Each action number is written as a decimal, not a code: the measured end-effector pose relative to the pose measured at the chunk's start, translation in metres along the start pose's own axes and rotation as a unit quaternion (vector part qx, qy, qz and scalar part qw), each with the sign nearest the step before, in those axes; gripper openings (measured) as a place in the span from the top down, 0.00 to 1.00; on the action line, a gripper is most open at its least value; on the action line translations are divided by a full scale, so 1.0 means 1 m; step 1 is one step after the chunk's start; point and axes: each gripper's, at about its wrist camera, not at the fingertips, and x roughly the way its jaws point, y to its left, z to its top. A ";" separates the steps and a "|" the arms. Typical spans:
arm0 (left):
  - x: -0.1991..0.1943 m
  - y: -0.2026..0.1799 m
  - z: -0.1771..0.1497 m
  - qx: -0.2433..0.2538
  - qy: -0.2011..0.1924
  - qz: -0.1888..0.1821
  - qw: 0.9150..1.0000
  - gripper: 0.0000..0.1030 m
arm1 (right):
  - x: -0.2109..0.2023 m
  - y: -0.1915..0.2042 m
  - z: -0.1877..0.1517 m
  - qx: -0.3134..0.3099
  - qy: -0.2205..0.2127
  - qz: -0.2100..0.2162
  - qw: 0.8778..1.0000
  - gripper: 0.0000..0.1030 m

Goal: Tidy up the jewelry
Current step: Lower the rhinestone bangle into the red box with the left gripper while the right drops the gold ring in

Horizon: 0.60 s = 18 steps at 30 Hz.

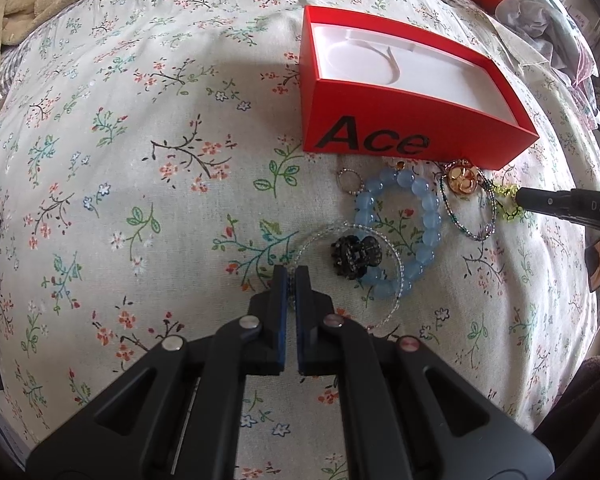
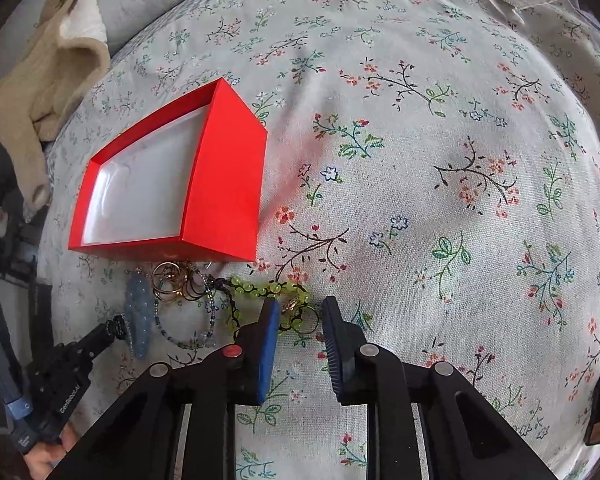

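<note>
1. A bed covered in a pale flowered sheet [image 1: 140, 160] carries everything; nothing here is a counter.
2. Low in the left wrist view, the left claw [image 1: 291, 276] has its jaws together. A thin clear-bead bracelet [image 1: 396, 256] runs right under its tips, but I cannot tell whether it is pinched.
3. Inside that clear loop lies a small black hair clip [image 1: 354, 258].
4. Just right of the clip, a blue bead bracelet [image 1: 428, 216] lies flat, with a small beaded ring [image 1: 350, 180] near its upper left.
5. Behind these sits the open red box [image 1: 380, 120], lettered "Ace". Its white lining looks empty.
6. Further right lie gold rings [image 1: 462, 182] and a dark green bead bracelet [image 1: 470, 212], close to the box front.
7. At the far right, the right claw [image 2: 300, 312] has its jaws slightly apart, straddling a yellow-green bead bracelet [image 2: 260, 290] and a thin ring, not pressing them.
8. Judging by the empty box, sorting has barely begun; every visible piece is outside it.
</note>
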 end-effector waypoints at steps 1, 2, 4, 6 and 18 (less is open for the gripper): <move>0.000 0.000 0.000 0.001 0.000 0.000 1.000 0.96 | -0.001 0.001 0.000 -0.002 -0.001 0.001 1.000 0.81; 0.000 0.000 0.000 0.001 0.000 0.001 1.000 0.96 | -0.002 0.002 -0.001 -0.005 -0.002 0.001 1.000 0.81; 0.000 -0.001 -0.001 0.001 0.000 0.000 1.000 0.96 | -0.005 0.003 -0.002 -0.009 -0.005 0.004 1.000 0.81; -0.002 0.000 -0.001 0.000 -0.002 -0.002 1.000 0.96 | -0.008 0.004 -0.003 -0.010 -0.008 0.006 1.000 0.81; -0.034 -0.007 0.004 0.007 -0.045 -0.028 0.999 0.96 | -0.038 0.005 -0.009 -0.026 -0.038 0.024 0.999 0.81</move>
